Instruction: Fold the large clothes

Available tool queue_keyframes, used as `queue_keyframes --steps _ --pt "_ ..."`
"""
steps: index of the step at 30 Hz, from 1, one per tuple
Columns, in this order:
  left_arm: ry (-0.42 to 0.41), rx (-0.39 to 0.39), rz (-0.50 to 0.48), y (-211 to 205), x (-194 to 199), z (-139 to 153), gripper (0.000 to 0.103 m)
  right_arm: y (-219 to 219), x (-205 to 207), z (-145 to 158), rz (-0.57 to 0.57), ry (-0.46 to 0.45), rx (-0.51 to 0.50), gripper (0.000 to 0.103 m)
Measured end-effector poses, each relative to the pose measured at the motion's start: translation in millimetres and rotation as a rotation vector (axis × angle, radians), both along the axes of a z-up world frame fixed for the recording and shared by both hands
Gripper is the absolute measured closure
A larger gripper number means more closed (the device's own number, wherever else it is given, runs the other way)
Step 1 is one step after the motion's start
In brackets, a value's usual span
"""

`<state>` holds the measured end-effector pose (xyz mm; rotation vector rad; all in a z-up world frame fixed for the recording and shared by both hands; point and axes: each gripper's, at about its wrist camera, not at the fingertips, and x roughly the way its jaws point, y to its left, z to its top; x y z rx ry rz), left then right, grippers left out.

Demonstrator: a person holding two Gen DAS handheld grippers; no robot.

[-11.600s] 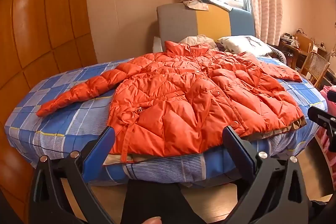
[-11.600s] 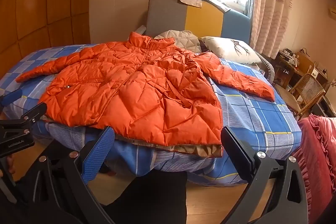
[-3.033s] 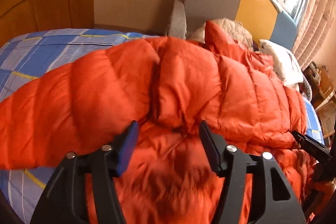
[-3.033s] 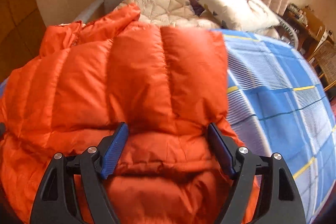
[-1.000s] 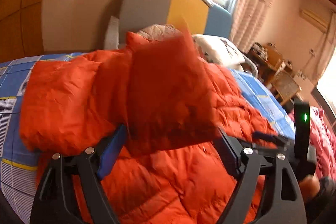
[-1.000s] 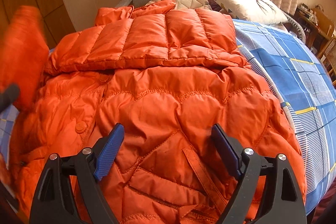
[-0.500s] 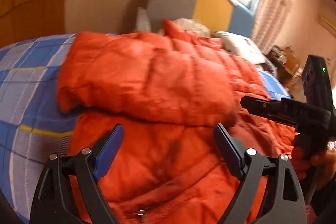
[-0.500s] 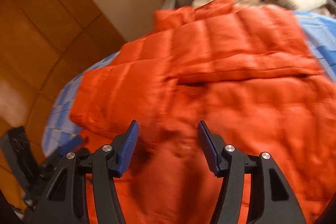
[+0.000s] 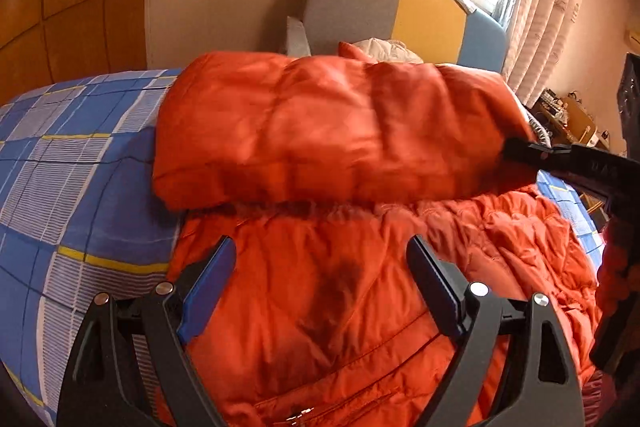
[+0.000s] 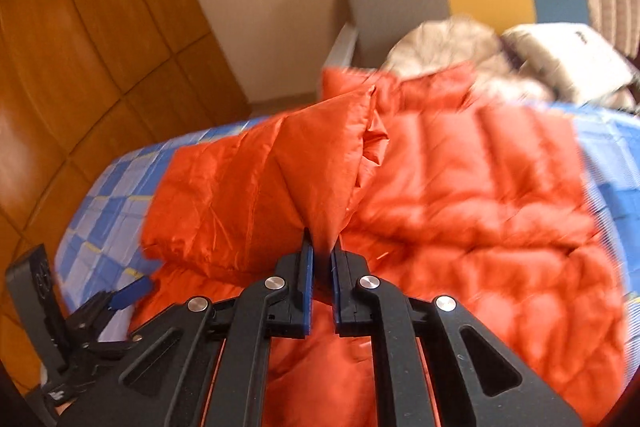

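An orange puffer jacket lies front-up on the bed, both sleeves folded across its chest. My left gripper is open just above the jacket's body, nothing between its fingers. The left sleeve lies across the chest beyond it. My right gripper is closing, and its blue pads pinch a fold of that sleeve's end, lifting it into a peak. In the left wrist view the right gripper comes in from the right at the sleeve's tip. The left gripper shows at the lower left of the right wrist view.
The bed has a blue plaid sheet, bare on the left of the jacket. A grey, yellow and blue headboard and pillows are at the far end. Wooden wall panels stand on the left, a desk on the right.
The left sleeve came down across the jacket's chest. My right gripper swung left, closed its jaws on that sleeve's end and raised it. The left gripper stayed open and sank a little.
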<state>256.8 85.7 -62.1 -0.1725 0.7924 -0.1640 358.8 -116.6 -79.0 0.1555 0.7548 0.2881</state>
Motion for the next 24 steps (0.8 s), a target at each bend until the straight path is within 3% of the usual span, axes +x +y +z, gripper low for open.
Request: queue_keyframes --steps 6,11,20,24 --pt "-0.006 0.013 -0.012 -6.4 13.5 3.9 0.016 -62.4 16.8 9.1 -0.163 -0.019 -0.030 0.097" --pt "0.000 0.031 0.000 -7.7 25.3 6.6 0.016 -105.2 30.3 -7.6 -0.275 0.029 -0.016 0.097" --pt "0.001 0.076 0.025 -16.4 43.6 10.2 0.016 -125.6 34.0 -47.3 -0.383 0.105 -0.059 0.097" --pt "-0.009 0.073 0.025 -18.0 53.9 14.6 0.016 -128.4 37.2 -55.0 -0.443 0.128 -0.125 0.097"
